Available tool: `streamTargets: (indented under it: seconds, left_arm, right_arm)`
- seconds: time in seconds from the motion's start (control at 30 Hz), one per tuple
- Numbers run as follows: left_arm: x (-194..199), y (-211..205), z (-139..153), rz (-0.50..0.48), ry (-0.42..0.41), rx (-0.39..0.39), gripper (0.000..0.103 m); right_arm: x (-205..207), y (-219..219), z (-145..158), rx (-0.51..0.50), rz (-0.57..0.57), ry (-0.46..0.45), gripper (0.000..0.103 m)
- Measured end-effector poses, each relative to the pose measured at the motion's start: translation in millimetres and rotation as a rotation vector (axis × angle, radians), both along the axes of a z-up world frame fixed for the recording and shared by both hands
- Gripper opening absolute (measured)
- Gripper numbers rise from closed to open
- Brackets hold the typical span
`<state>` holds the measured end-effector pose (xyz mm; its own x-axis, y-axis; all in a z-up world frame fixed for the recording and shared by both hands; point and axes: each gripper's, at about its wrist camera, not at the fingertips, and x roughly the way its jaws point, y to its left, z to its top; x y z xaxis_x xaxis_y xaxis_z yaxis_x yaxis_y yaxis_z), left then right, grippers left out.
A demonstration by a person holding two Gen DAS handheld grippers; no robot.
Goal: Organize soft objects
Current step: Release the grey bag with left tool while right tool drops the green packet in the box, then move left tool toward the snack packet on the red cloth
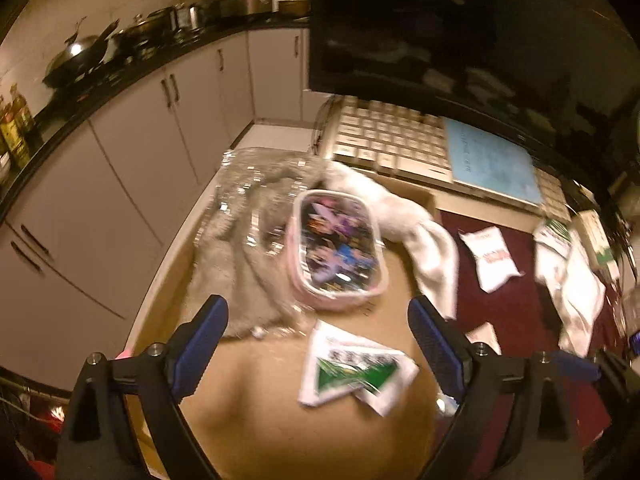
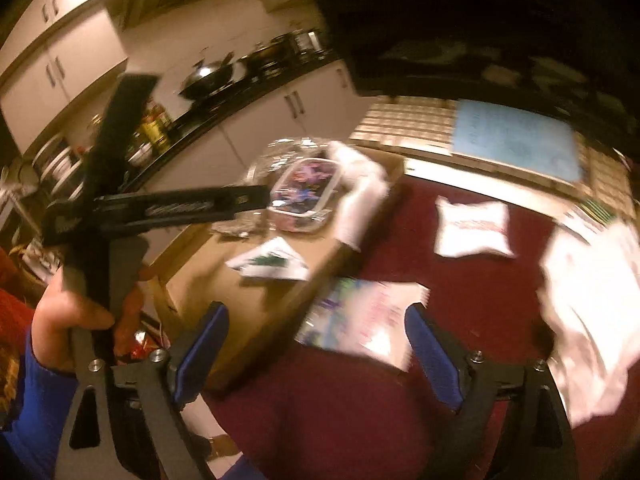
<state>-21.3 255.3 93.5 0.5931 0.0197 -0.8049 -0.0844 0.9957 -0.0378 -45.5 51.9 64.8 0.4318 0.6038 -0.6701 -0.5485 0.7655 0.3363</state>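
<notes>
The left gripper (image 1: 316,316) is hanging wide apart and empty over the cardboard box (image 1: 280,400), where a white sock (image 1: 424,240) is draping over the rim. Only the right view is showing the right gripper (image 2: 316,320), likewise spread and empty, beside the box, and the person's hand (image 2: 72,320).

Spread tool (image 2: 316,344) above glossy packet (image 2: 360,320)

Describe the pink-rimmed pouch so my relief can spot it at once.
Start at the brown cardboard box left of the maroon cloth. At its far end, between a grey fuzzy item in clear wrap and a white sock, lies the pouch: oval, pink-edged, with a colourful cartoon print.
</notes>
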Motion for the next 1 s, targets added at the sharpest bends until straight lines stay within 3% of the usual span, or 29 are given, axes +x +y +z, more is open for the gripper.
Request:
streamTargets:
  seconds: [0.27, 0.77, 1.0]
  left_arm:
    - [-20, -49, 7, -0.109, -0.011, -0.007, 0.095]
    - [-29, -122, -17, -0.274, 0.064, 0.058, 0.096]
    - [-16, -149, -30, -0.459, 0.108, 0.109, 0.096]
  right_arm:
    - [-9, -63, -4, 0.031, -0.11, 0.037, 0.1]
    - [-16, -127, -20, 0.028, -0.238, 0.056, 0.102]
    - [-17, -149, -23, 0.042, -0.297, 0.073, 0.102]
